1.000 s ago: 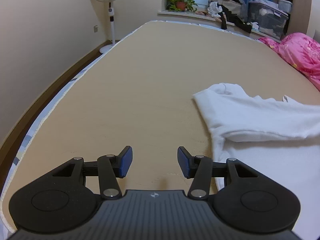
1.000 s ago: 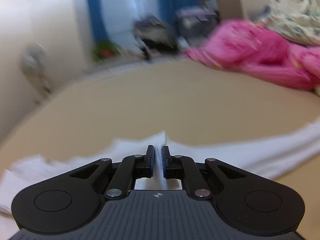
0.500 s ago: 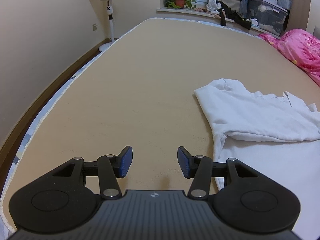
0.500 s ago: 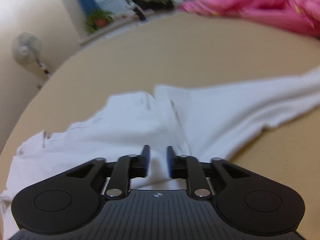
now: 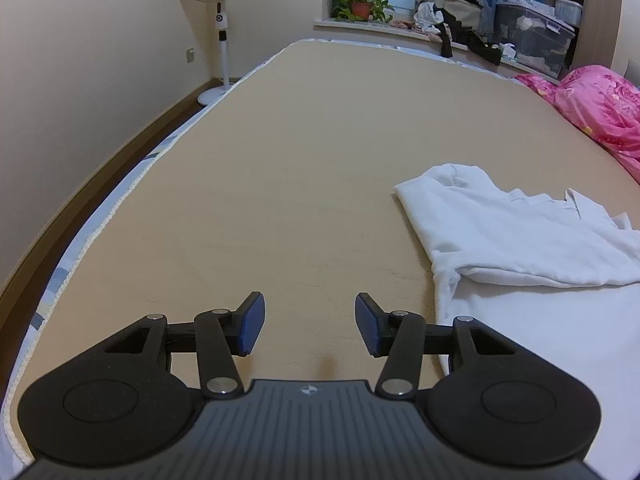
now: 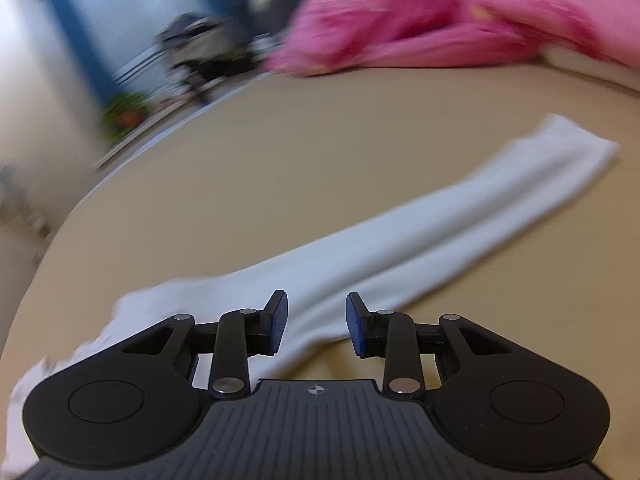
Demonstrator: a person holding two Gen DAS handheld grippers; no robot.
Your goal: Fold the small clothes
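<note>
Currently left tongs (image 5: 309,324) apart over bare bed (image 5: 280,160), empty; right tongs (image 6: 316,326) have just been opening, nothing clamped, white garment (image 5: 520,240) flat on bed beyond them, sleeve (image 6: 460,208) stretched out; pink quilt (image 6: 440,16) farther back

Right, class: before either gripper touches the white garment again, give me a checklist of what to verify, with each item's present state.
1. Left gripper open, nothing between its pads: ok.
2. Right gripper let go; its jaws have just been opening, pads clear of the cloth: ok.
3. White garment lying on the bed: ok.
4. One sleeve folded across the body: ok.
5. Other sleeve folded in: not ok, it lies stretched out.
6. Right wrist view sharp: not ok, blurred.
</note>
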